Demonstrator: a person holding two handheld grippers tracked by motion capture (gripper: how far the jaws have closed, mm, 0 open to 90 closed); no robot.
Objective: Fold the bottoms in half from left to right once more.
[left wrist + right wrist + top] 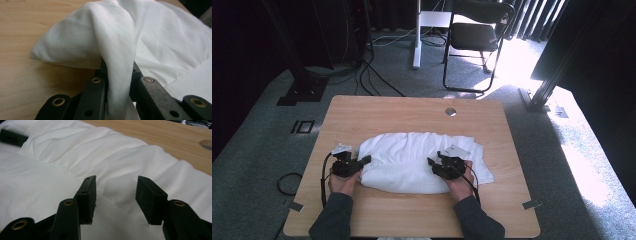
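High view first: you have a white cloth (412,160) bunched across the middle of the wooden table (362,110), lying between your two hands. Your left gripper (362,161) sits at the cloth's left end, and your right gripper (434,162) hovers over its right half, the jaws pointing toward the left one.

Left gripper view: your jaws are pinched nearly together on a fold of the cloth (117,62), which drapes up and over them in a soft peak. The fabric looks thin, light and limp, so it will sag from wherever you hold it and likely slide through a loose pinch. Keep that pinch firm and well in from the hem.

Right gripper view: your jaws stand about half open with nothing between the pads; the cloth (112,160) lies rumpled just below and ahead of them, with the bare table beyond on the far side. Your right gripper (116,192) has no hold at all here. A raised ridge of fabric runs directly ahead of the tips, and that seems the best place to bite: a wrinkle gives the pads something to close around, whereas flat cloth would probably just slip.
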